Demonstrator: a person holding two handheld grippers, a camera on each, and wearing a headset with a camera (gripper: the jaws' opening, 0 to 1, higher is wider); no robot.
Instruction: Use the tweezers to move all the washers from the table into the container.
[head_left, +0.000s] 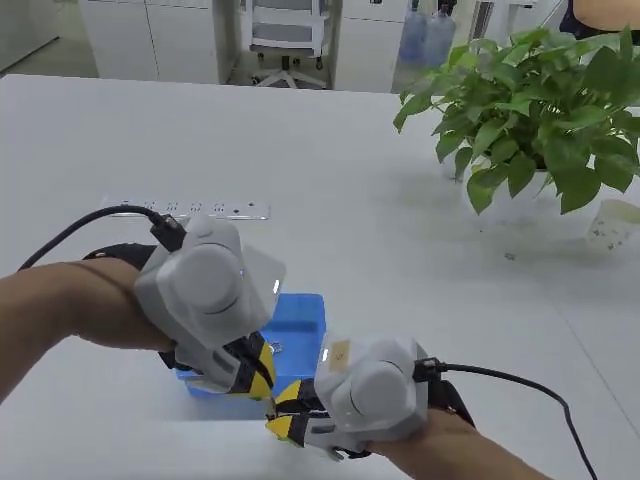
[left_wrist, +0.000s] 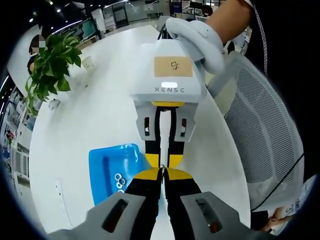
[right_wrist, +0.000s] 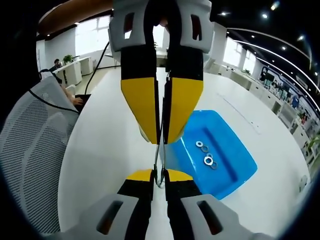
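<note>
In the head view the left gripper (head_left: 255, 375) and the right gripper (head_left: 285, 410) meet nose to nose at the near edge of the table (head_left: 330, 170). They sit just in front of the blue container (head_left: 300, 302). Their bulky housings cover the jaw tips, so from here we cannot tell what they hold. The container's floor is mostly blocked too.

In the left gripper view our own jaws are pressed together on a thin metal sliver, the tweezers (left_wrist: 163, 171), and the right gripper's jaws come down from above onto the same piece. The washers (left_wrist: 120, 181) lie in a small cluster inside the container, off to the left. We cannot read their exact count.

In the right gripper view both pairs of jaws pinch the tweezers: ours at the looped end, the left gripper's further along the legs. The tips are hidden behind its yellow pads. About four washers rest on the container floor.

We judge the tweezers to be light, springy and slick, so they are best gripped mid-leg, where a squeeze closes the tips. The washers look flat, hard and light, so they should be nipped across the rim.
</note>
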